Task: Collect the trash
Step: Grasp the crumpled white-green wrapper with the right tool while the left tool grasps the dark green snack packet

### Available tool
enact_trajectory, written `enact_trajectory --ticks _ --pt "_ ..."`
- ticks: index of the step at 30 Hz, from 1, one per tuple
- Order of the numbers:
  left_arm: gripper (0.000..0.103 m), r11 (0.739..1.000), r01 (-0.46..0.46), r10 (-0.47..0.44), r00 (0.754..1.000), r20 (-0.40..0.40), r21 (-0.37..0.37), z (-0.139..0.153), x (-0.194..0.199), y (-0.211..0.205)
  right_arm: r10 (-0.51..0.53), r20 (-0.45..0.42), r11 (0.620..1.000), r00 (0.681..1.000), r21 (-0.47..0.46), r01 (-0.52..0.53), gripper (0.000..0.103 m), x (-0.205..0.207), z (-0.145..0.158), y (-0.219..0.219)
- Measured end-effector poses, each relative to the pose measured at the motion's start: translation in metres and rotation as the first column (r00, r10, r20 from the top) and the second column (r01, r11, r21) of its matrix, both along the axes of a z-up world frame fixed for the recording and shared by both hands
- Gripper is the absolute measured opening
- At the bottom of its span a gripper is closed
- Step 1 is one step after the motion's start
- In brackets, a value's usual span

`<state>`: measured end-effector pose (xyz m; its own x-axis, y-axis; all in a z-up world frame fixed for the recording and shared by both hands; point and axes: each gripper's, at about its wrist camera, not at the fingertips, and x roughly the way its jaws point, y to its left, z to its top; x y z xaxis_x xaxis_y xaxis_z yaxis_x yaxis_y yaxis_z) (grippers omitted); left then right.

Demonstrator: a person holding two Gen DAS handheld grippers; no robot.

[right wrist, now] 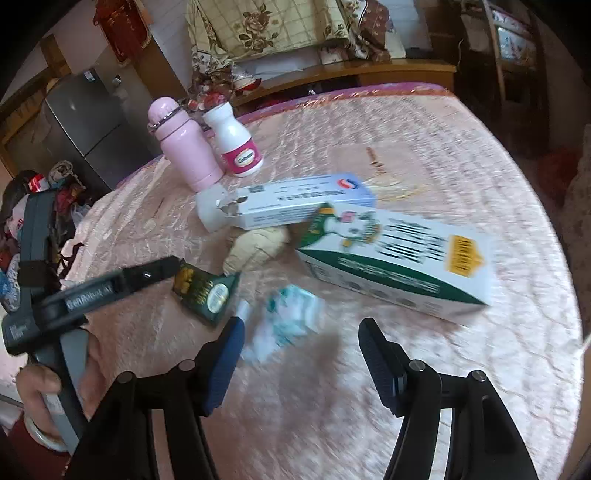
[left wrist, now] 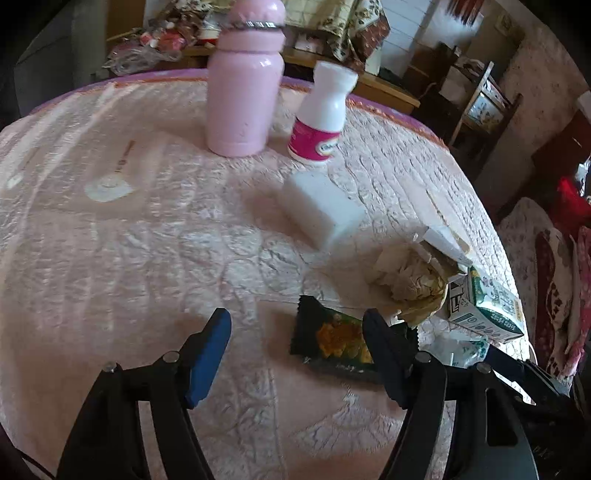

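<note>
Trash lies on a pink quilted table [left wrist: 129, 240]. A dark green snack wrapper [left wrist: 332, 338] lies just ahead of my open left gripper [left wrist: 297, 334], partly behind its right finger; it also shows in the right wrist view [right wrist: 207, 291]. A crumpled beige paper ball [left wrist: 406, 277] [right wrist: 258, 245], a green-white carton [left wrist: 487, 306] [right wrist: 395, 258] and a white-blue box [left wrist: 321, 206] [right wrist: 295, 203] lie nearby. A crumpled white-teal wrapper [right wrist: 288, 325] lies just ahead of my open, empty right gripper [right wrist: 301, 341]. The left gripper [right wrist: 162, 266] touches the green wrapper's edge.
A pink flask [left wrist: 243, 85] [right wrist: 184, 147] and a white pill bottle with a pink label [left wrist: 321, 118] [right wrist: 236, 142] stand at the table's far side. Beyond it are a wooden bench with floral cloth [right wrist: 280, 33], a grey fridge [right wrist: 81, 118] and a chair [left wrist: 484, 107].
</note>
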<state>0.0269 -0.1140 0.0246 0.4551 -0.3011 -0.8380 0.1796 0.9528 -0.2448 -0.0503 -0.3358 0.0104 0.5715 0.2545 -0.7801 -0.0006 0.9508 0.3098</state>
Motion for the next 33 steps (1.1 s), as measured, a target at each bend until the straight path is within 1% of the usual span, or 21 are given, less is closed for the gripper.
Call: enact_trajectory --ticks 2,4,5,6,7,8,9,10,11,15,20,23,26,29,33 --pt "0.074 1.0 0.014 -0.014 1.0 -0.013 0.002 -0.006 0.002 -0.004 0.007 0.005 1.0 1.0 0.004 -0.007 0.068 0.007 -0.003 0.006" --pt "0.074 1.0 0.027 -0.027 1.0 0.007 0.011 -0.005 0.0 -0.008 0.014 0.009 1.0 1.0 -0.014 -0.014 0.067 0.013 -0.008 0.013" --pt "0.073 0.999 0.041 -0.041 0.999 0.011 0.011 -0.006 -0.001 -0.01 0.015 0.01 1.0 1.0 -0.016 -0.015 0.058 0.015 -0.01 0.015" --pt "0.07 0.999 0.052 -0.052 0.999 0.014 0.012 -0.006 -0.002 -0.011 0.014 0.013 1.0 1.0 -0.017 -0.014 0.049 0.014 -0.012 0.014" --pt "0.054 0.998 0.064 -0.065 0.998 0.027 0.024 -0.005 -0.004 -0.013 0.014 0.02 1.0 1.0 -0.023 -0.014 0.038 0.014 -0.012 0.015" --pt "0.037 0.995 0.081 -0.083 0.996 0.038 0.058 -0.005 -0.007 -0.016 0.014 0.025 1.0 1.0 -0.018 -0.013 0.037 0.014 -0.013 0.014" --pt "0.029 0.991 0.1 -0.104 0.994 0.043 0.085 -0.005 -0.011 -0.019 0.011 0.031 1.0 0.999 -0.01 -0.011 0.034 0.013 -0.012 0.013" --pt "0.016 0.99 0.116 -0.119 0.992 0.039 0.081 -0.005 -0.013 -0.019 0.01 0.034 1.0 0.999 -0.006 -0.01 0.026 0.01 -0.011 0.011" --pt "0.01 0.99 0.122 -0.125 0.992 0.03 0.074 -0.005 -0.015 -0.018 0.009 0.037 1.0 0.999 -0.005 -0.009 0.026 0.008 -0.01 0.008" --pt "0.008 0.993 0.11 -0.112 0.993 0.035 0.043 0.004 -0.032 -0.01 0.009 0.076 1.0 0.997 -0.006 -0.008 0.026 -0.013 0.007 -0.003" --pt "0.008 0.99 0.139 -0.139 0.988 0.072 0.001 0.031 -0.06 -0.012 0.006 0.112 1.0 0.994 -0.023 -0.003 0.026 -0.044 0.027 -0.019" --pt "0.008 0.982 0.188 -0.187 0.977 0.104 -0.005 0.048 -0.08 -0.026 -0.009 0.126 0.999 0.992 -0.04 0.014 0.026 -0.065 0.038 -0.033" --pt "0.008 0.973 0.231 -0.228 0.967 0.114 -0.015 0.058 -0.098 -0.042 -0.035 0.127 0.998 0.991 -0.049 0.041 0.026 -0.083 0.045 -0.048" --pt "0.008 0.961 0.277 -0.274 0.954 0.126 -0.01 0.063 -0.118 -0.062 -0.071 0.142 0.995 0.987 -0.056 0.08 0.026 -0.104 0.051 -0.067" --pt "0.008 0.941 0.339 -0.335 0.934 0.128 -0.01 0.064 -0.132 -0.101 -0.111 0.144 0.99 0.983 -0.073 0.123 0.026 -0.128 0.057 -0.092"
